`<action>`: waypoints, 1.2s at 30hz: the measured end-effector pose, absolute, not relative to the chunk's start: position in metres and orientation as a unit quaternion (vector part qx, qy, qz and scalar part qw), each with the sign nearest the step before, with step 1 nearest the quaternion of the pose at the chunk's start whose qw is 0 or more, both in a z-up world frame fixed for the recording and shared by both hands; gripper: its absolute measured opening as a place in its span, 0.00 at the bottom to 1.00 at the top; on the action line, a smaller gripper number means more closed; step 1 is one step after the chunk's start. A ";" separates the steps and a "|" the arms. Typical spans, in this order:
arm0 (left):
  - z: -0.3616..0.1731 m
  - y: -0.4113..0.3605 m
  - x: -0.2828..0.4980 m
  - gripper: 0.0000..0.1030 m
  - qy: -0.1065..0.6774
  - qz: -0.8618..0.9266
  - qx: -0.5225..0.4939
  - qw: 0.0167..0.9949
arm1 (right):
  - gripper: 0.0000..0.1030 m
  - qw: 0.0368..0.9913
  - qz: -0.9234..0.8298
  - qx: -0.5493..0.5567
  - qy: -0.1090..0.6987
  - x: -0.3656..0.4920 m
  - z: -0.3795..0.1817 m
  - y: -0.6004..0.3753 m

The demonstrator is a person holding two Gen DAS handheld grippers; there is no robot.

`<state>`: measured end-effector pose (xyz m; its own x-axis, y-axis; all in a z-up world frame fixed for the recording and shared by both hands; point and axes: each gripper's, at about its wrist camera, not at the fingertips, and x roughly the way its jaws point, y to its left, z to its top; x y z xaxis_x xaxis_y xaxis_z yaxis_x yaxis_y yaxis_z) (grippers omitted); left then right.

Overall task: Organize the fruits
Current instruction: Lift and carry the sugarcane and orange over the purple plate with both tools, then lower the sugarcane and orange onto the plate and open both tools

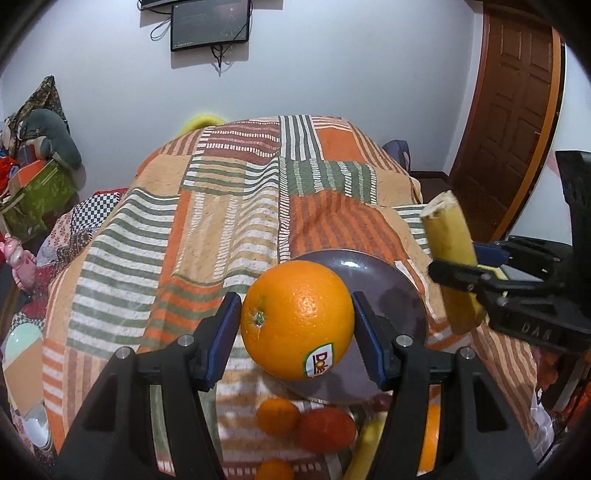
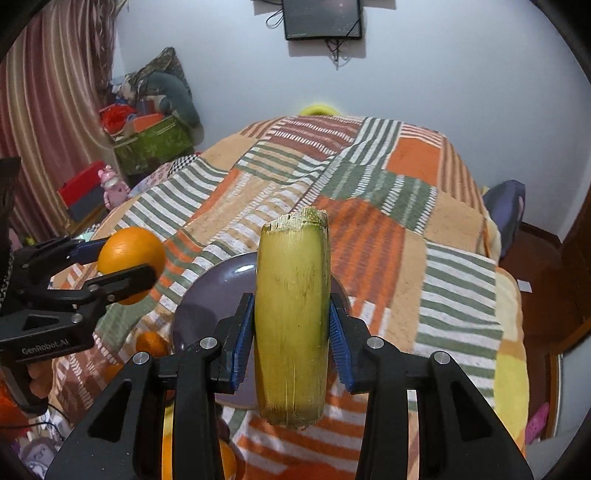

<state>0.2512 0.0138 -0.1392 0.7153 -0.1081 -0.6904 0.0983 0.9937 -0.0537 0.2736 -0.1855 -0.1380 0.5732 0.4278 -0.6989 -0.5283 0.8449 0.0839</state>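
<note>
1. A patchwork blanket (image 1: pixel 236 206) in orange, green and cream stripes covers the bed.
2. A dark screen (image 1: pixel 209 24) hangs on the white wall above the blanket's far end, cables dangling below it.
3. A green box (image 2: pixel 153 144) heaped with clutter stands left of the blanket, a grey stuffed toy (image 2: pixel 177 92) on top.
4. A pink figure (image 2: pixel 110 184) stands near the blanket's left edge.
5. A brown wooden door (image 1: pixel 517 110) lies right of the blanket.
6. A striped curtain (image 2: pixel 48 110) hangs far left of the blanket.

My left wrist camera looks close along its fingers over the purple plate (image 1: pixel 391 291) toward the far wall monitor (image 1: pixel 208 24). My right wrist camera faces likewise from the plate's (image 2: pixel 218 291) right. Both share plate, striped blanket (image 1: pixel 229 206), monitor.
</note>
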 end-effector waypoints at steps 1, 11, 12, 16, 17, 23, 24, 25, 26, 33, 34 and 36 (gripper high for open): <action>-0.141 0.013 0.256 0.58 0.375 -0.056 -0.005 0.925 | 0.34 0.882 0.273 -0.070 0.379 0.278 -0.141 -0.182; -0.179 0.016 0.310 0.58 0.428 -0.063 0.002 0.901 | 0.34 0.853 0.287 -0.110 0.422 0.315 -0.173 -0.153; -0.183 0.016 0.315 0.58 0.434 -0.064 0.002 0.899 | 0.34 0.850 0.287 -0.113 0.426 0.318 -0.175 -0.151; -0.197 0.016 0.330 0.58 0.451 -0.072 0.006 0.889 | 0.34 0.837 0.289 -0.131 0.445 0.331 -0.188 -0.145; -0.199 0.016 0.333 0.58 0.454 -0.074 0.009 0.888 | 0.34 0.834 0.290 -0.137 0.449 0.333 -0.191 -0.143; -0.210 0.011 0.345 0.58 0.471 -0.087 0.023 0.878 | 0.34 0.820 0.300 -0.150 0.464 0.342 -0.198 -0.136; -0.212 0.011 0.347 0.58 0.473 -0.087 0.022 0.876 | 0.34 0.819 0.299 -0.153 0.465 0.343 -0.200 -0.135; -0.213 0.012 0.348 0.58 0.477 -0.087 0.019 0.874 | 0.34 0.818 0.299 -0.153 0.467 0.344 -0.202 -0.135; -0.215 0.012 0.350 0.58 0.479 -0.088 0.017 0.873 | 0.34 0.816 0.301 -0.152 0.469 0.345 -0.204 -0.135; -0.216 0.010 0.351 0.58 0.478 -0.088 0.022 0.873 | 0.34 0.807 0.303 -0.149 0.485 0.349 -0.212 -0.134; -0.216 0.010 0.351 0.58 0.479 -0.088 0.022 0.873 | 0.34 0.806 0.303 -0.149 0.485 0.349 -0.212 -0.134; -0.216 0.012 0.352 0.60 0.482 -0.086 0.015 0.872 | 0.34 0.808 0.304 -0.149 0.482 0.348 -0.210 -0.135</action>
<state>0.3524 0.0124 -0.2161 0.5202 -0.1348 -0.8434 0.1634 0.9849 -0.0567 0.3477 -0.1345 -0.2099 0.3495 0.3479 -0.8700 -0.6352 0.7705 0.0530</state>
